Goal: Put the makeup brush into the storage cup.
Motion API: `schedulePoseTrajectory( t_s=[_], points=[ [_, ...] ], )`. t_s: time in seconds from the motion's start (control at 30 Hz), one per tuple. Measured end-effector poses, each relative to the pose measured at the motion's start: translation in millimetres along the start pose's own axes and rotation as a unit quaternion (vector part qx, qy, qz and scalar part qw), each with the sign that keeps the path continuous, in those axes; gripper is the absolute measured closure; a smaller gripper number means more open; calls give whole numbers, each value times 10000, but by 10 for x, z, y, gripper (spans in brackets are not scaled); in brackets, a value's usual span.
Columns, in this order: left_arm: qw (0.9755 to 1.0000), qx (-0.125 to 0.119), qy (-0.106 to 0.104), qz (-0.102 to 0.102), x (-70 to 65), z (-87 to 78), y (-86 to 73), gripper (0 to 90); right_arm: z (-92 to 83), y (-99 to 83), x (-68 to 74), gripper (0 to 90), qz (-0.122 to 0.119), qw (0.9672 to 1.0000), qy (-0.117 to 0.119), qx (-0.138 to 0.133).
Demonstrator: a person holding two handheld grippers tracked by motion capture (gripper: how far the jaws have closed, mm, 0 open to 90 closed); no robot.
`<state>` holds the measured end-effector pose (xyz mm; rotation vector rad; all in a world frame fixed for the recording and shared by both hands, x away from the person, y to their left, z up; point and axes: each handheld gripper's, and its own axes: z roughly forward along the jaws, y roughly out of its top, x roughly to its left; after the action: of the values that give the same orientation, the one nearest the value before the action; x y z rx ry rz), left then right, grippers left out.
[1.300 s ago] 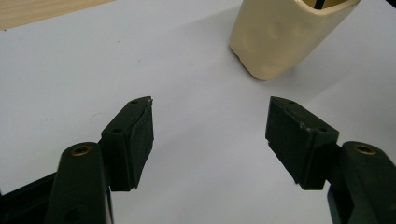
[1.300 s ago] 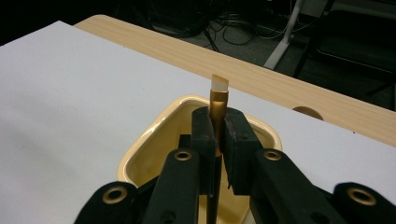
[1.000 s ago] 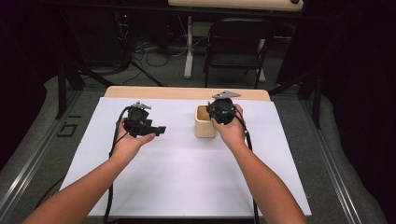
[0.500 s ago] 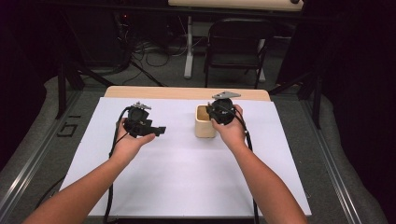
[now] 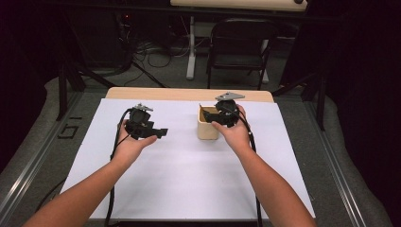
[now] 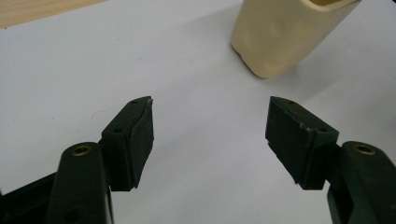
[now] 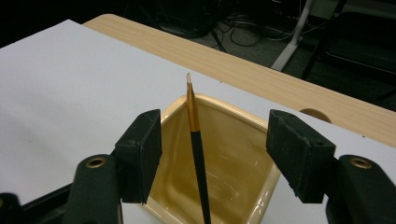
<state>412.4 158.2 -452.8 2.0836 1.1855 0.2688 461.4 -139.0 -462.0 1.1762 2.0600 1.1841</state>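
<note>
Right gripper (image 7: pixel 214 156) jaws just opened over cream cup (image 7: pixel 233 140), black pencil (image 7: pixel 196 154) standing loose between them. Left gripper (image 6: pixel 209 140) open, empty, above white sheet (image 6: pixel 93 70).

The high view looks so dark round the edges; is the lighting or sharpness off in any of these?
High view: the white table sheet is brightly lit, the room behind nearly black, detail soft. Left gripper view: sharp, with a soft shadow beside the cream cup. Right gripper view: glare glints inside that cup, and the brush stays crisp.
</note>
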Motion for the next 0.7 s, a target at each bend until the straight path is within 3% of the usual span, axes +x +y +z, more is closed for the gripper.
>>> schedulePoseTrajectory(
  t_s=[0.7],
  points=[
    [10000, 0, -2, -1, 41, -50, -20, 329, -182, 22, -13, 357, -149, 9998, 126, -3]
  ],
)
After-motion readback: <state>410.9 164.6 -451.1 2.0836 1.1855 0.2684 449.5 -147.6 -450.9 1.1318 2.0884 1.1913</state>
